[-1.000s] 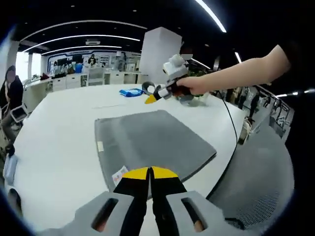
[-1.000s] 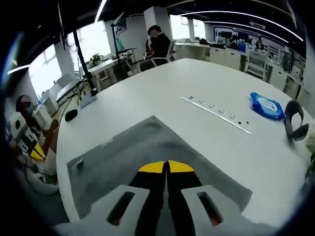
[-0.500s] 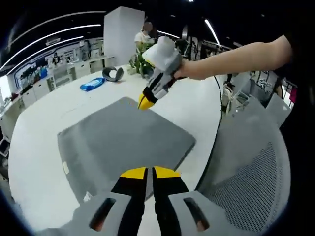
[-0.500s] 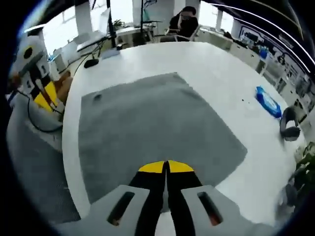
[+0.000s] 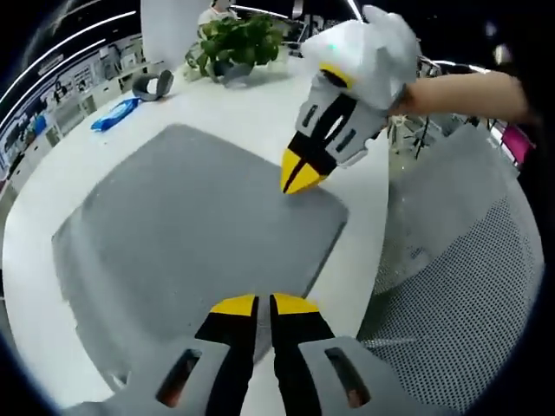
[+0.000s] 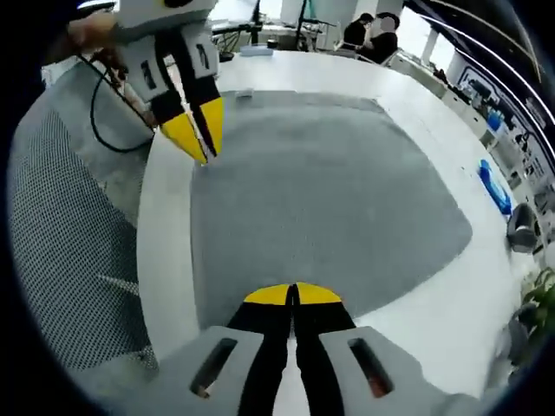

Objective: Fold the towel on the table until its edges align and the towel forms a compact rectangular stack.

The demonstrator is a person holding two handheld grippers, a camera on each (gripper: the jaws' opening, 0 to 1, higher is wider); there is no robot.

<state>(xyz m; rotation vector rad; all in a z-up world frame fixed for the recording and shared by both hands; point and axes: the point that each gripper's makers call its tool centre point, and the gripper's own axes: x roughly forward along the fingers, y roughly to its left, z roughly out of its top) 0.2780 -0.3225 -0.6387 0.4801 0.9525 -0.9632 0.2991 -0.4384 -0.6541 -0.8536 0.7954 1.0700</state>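
The grey towel [image 5: 191, 234] lies flat and unfolded on the white table [image 5: 360, 260]; in the right gripper view the towel [image 6: 329, 191] spreads out ahead. My left gripper [image 5: 260, 305] is shut with nothing in it, hovering over the towel's near edge. My right gripper [image 5: 300, 178] comes in from the upper right, jaws shut, its yellow tips just above the towel near its right corner. In the right gripper view, my right gripper [image 6: 292, 295] is shut above the towel's edge, and my left gripper [image 6: 199, 134] hangs shut over a corner at the upper left.
A blue packet [image 5: 114, 114], a grey headband-like object [image 5: 149, 85] and a potted plant [image 5: 238, 43] sit at the table's far side. A mesh chair [image 5: 460, 286] stands close by the table edge, beside the towel. People sit at a far desk [image 6: 368, 30].
Both cameras have swung in lower and closer over the towel's chair-side edge. Each gripper now looms much larger in the other's view, both still shut. The towel lies as before.
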